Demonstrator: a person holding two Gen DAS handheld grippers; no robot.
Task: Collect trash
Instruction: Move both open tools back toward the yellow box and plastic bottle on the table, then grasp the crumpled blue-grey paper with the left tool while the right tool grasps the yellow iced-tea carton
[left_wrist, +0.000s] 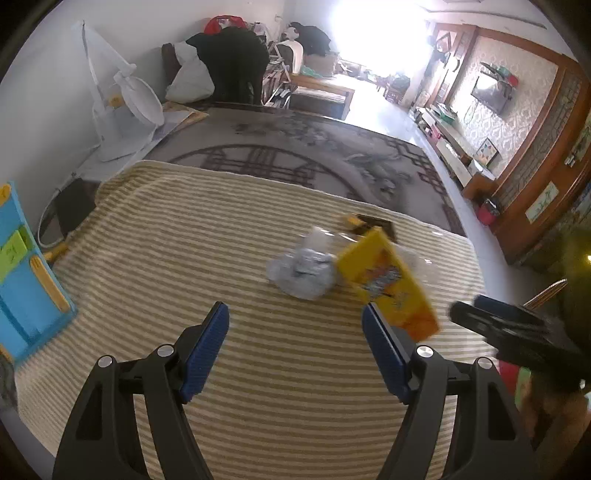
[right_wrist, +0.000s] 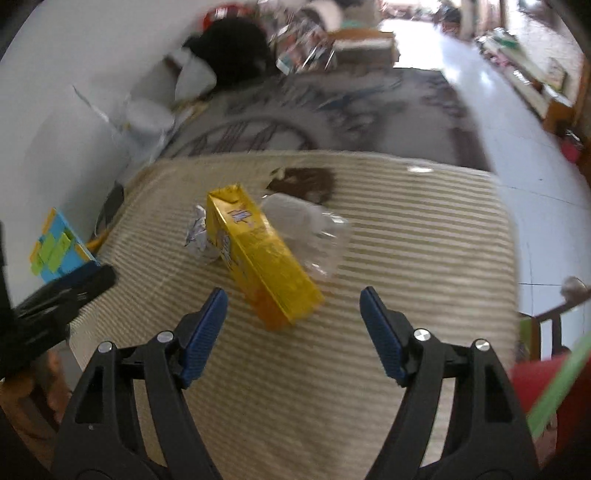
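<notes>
Looking along my right gripper (right_wrist: 293, 317), spread wide and empty, I see the long yellow cardboard carton (right_wrist: 258, 254) on the striped cloth (right_wrist: 406, 236) just ahead at twelve o'clock, its axis running eleven to five. My left gripper (left_wrist: 295, 328), equally released, has it off at two o'clock, so the right is nearer.

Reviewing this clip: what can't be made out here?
- Yellow carton: print unreadable, motion blur, both wrist views.
- Crumpled silver wrapper: partly behind the carton, right view.
- Dark packet: carton covers part, left view.
- Clear plastic: outline lost in blur.
</notes>
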